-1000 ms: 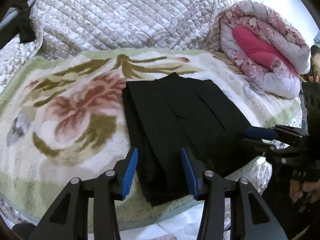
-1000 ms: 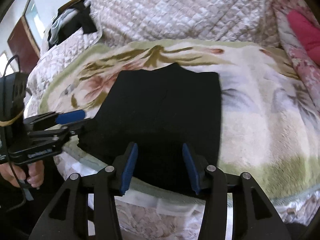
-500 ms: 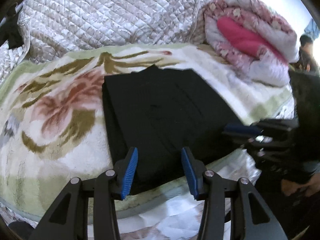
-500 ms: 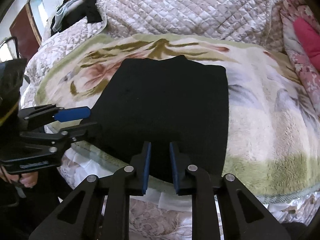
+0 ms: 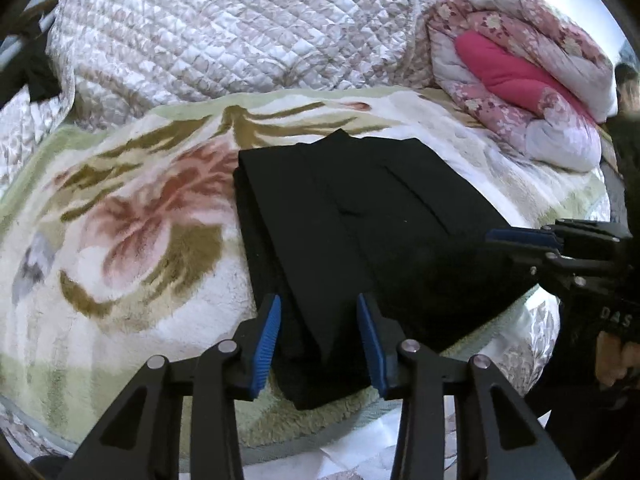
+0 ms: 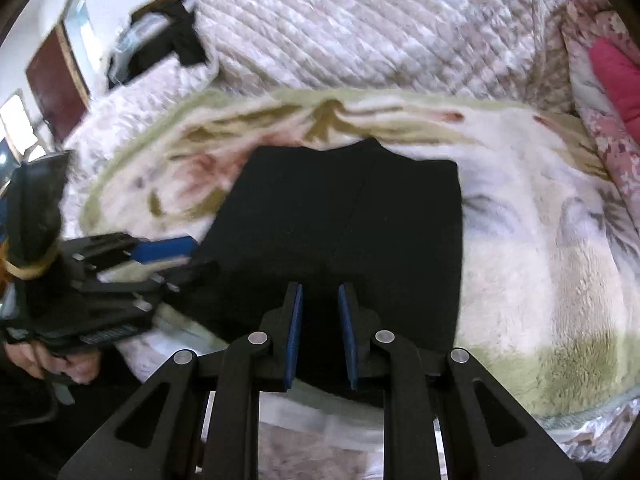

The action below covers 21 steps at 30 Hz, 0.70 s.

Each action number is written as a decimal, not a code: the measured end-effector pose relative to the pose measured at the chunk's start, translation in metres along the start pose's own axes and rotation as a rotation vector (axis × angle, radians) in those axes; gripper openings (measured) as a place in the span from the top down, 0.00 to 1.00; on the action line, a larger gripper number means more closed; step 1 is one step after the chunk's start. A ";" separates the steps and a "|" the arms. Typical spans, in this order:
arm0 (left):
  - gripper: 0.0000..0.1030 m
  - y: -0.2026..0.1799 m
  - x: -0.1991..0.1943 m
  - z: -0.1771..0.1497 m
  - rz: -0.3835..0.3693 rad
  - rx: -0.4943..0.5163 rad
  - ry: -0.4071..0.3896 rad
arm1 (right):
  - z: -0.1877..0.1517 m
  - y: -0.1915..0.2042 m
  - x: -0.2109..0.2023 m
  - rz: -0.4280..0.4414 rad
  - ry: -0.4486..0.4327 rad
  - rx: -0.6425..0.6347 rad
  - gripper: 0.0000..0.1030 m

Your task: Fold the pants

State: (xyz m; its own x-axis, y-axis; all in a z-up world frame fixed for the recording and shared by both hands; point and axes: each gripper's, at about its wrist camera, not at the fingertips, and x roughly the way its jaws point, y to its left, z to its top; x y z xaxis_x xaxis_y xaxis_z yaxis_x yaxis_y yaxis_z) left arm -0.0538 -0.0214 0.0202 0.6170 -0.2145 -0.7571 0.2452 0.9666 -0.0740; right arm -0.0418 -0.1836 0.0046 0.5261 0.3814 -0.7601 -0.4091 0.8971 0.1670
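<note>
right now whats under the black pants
The folded black pants lie on a fleecy floral blanket, which shows on all sides but the near one. The part of the blanket directly beneath them is covered, so anything there is hidden.

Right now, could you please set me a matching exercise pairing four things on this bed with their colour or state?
Things:
1. pants
2. rolled quilt
3. floral blanket
4. right tongs

Descriptions:
A. pink flowered, with a magenta inside
B. black, folded flat
C. fluffy cream with green and rose flowers
D. blue pads narrowly apart over the black cloth's near edge

Pairs: 1-B, 2-A, 3-C, 4-D
</note>
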 end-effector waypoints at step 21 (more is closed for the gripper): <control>0.61 0.020 0.014 0.054 0.032 -0.086 -0.020 | 0.036 -0.029 0.018 -0.033 -0.017 0.061 0.85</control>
State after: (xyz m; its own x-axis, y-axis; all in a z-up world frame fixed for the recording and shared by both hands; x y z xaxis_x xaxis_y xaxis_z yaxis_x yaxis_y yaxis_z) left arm 0.0003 -0.0130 0.0436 0.6387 -0.1850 -0.7469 0.1602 0.9814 -0.1062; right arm 0.0060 -0.1949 0.0086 0.5513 0.3543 -0.7553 -0.3454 0.9210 0.1800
